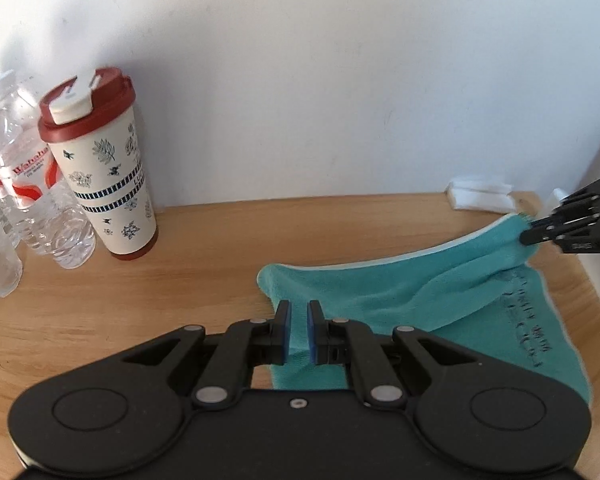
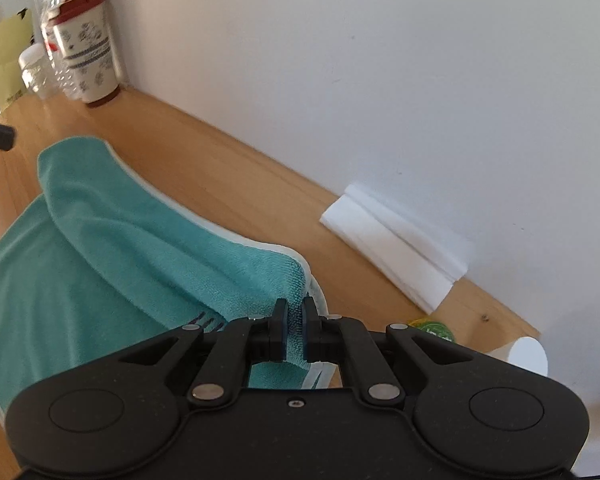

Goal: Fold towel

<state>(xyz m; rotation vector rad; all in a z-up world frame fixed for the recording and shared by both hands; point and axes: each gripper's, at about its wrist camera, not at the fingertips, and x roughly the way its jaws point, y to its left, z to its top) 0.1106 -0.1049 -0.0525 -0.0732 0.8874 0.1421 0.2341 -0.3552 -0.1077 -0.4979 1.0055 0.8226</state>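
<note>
Fold in progress: teal towel point(image 1: 400, 300) partly lifted off the counter point(image 1: 140, 280), right of the tumbler point(image 1: 104, 168). Left gripper point(image 1: 299, 330) and right gripper point(image 2: 296, 328) each clamped on a towel edge. Next, probably: carry held edges across, aligned.

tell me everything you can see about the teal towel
The teal towel is soft terry-looking cloth with a pale edging and dark lettering near one side. It lies partly on the wooden table, rumpled into long folds. The left gripper pinches one edge, and the right gripper pinches a corner and lifts it, so the cloth stretches between them.
</note>
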